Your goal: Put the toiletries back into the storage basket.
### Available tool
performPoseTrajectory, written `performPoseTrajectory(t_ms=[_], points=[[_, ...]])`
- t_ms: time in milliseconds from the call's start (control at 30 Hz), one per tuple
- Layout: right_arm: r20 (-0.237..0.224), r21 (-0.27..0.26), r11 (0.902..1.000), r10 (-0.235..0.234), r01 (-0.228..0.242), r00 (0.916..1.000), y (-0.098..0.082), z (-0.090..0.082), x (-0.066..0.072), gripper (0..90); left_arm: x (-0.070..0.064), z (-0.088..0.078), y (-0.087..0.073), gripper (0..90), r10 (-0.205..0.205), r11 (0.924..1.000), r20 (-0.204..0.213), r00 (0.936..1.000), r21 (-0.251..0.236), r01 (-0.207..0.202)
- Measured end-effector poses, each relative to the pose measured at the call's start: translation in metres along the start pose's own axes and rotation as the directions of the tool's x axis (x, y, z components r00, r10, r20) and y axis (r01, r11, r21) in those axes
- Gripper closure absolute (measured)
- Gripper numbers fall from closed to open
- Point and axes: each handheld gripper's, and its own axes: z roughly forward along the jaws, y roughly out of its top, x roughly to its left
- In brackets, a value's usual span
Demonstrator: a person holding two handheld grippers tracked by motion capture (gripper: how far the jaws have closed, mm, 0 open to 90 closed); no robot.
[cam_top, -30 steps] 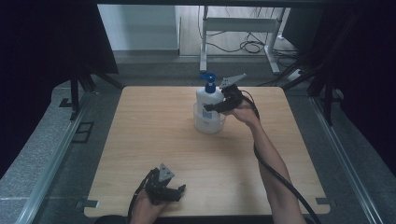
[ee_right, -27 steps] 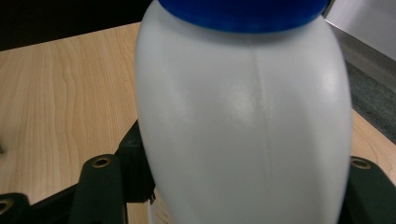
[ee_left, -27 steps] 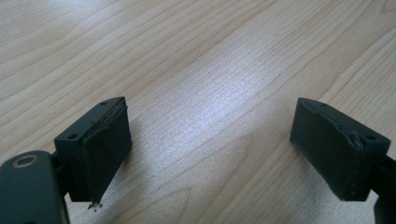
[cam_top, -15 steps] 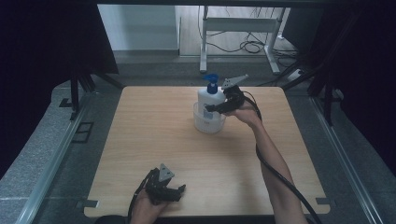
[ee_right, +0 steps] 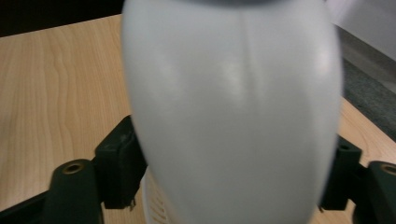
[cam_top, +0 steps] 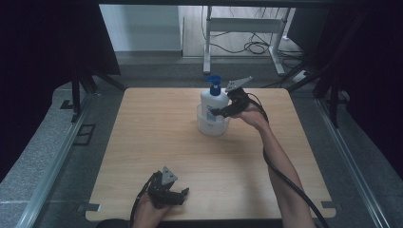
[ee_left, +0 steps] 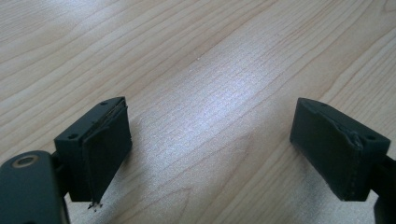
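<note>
Right gripper (cam_top: 219, 112) fingers, just opening, flank white pump bottle (cam_top: 213, 102) standing in clear cup (cam_top: 212, 126); whether they still press, cannot tell. Left gripper (cam_top: 183, 194) fingers spread, empty, over surface (cam_top: 157, 133).

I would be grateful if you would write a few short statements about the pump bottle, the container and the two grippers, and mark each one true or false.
1. The white plastic bottle with a blue pump top stands inside a translucent round container. True.
2. The bottle lies on its side on the light wooden table. False: it stands upright.
3. The right gripper has the bottle's body between its jaws, which have just been opening. True.
4. The left gripper is clamped on a cloth. False: its jaws stand apart over bare wood with nothing between them.
5. The left gripper rests beside the container. False: it sits at the table's near edge, far from it.
</note>
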Motion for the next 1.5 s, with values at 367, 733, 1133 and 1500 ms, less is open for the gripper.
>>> performPoseTrajectory(t_ms=[367, 733, 1133, 1500], points=[[0.030, -0.027, 0.9993, 0.026, -0.025, 0.9992, 0.003, -0.006, 0.001, 12.3, 0.000, 0.000, 0.000, 11.9, 0.000, 1.0000, 0.000, 1.0000, 0.000, 0.000], [0.063, -0.040, 0.9979, 0.054, -0.052, 0.9966, 0.000, -0.011, 0.002, 0.0, 0.000, 0.000, 0.000, 11.9, 0.000, 1.0000, -0.001, 1.0000, -0.001, 0.000], [0.087, -0.045, 0.9978, 0.053, -0.049, 0.9948, -0.003, -0.020, 0.007, 0.0, 0.000, 0.000, 0.000, 11.9, -0.001, 1.0000, -0.001, 1.0000, 0.000, 0.001], [0.107, -0.031, 0.9986, 0.045, -0.042, 0.9932, -0.008, -0.026, 0.014, 0.0, 0.000, 0.000, 0.000, 11.9, -0.001, 1.0000, -0.001, 1.0000, -0.002, 0.001]])
